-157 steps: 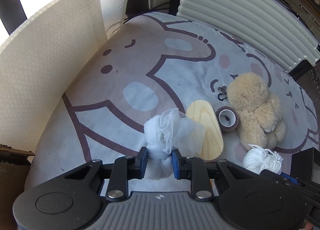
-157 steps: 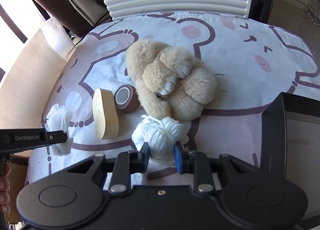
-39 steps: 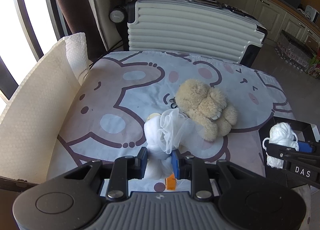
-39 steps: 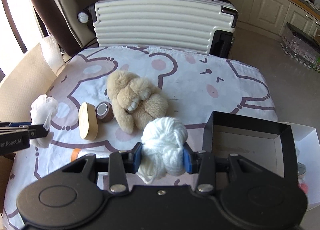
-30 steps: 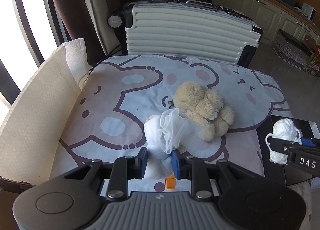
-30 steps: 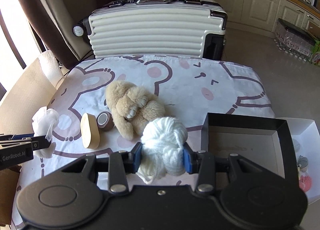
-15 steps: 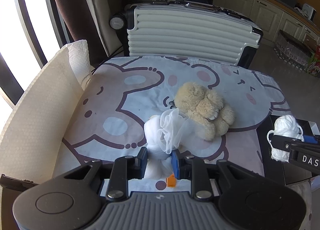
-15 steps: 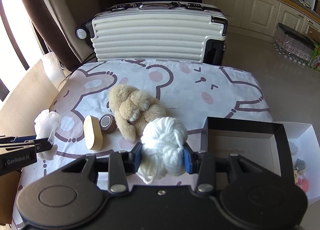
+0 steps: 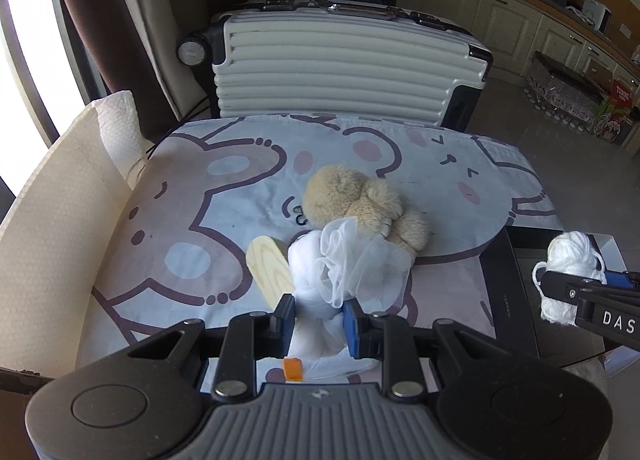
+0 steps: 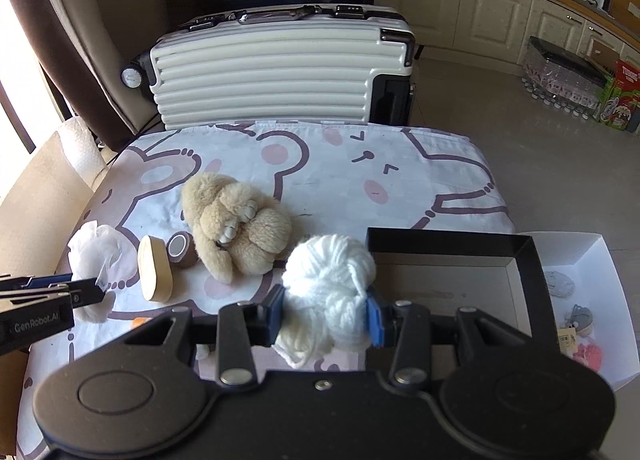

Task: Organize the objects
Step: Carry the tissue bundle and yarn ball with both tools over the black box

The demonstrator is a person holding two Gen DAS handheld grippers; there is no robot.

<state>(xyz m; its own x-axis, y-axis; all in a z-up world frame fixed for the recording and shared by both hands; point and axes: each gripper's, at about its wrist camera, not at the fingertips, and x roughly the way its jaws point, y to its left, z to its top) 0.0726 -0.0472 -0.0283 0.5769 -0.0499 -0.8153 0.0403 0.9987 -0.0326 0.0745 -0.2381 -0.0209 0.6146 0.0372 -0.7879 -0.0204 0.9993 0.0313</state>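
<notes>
Left tool (image 9: pixel 319 314) clamped on white mesh pouf (image 9: pixel 336 264), lower centre of frame, lifted clear of bear-print counter (image 9: pixel 224 196). Right tool (image 10: pixel 325 310) gripping white yarn ball (image 10: pixel 330 276), lower centre, beside black box (image 10: pixel 452 280), probably its destination.

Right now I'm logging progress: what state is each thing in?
Left gripper: shut on mesh pouf.
Right gripper: shut on yarn ball.
Black box: open, nothing visible inside.
Teddy bear: lying on bedsheet.
Suitcase: closed.
</notes>
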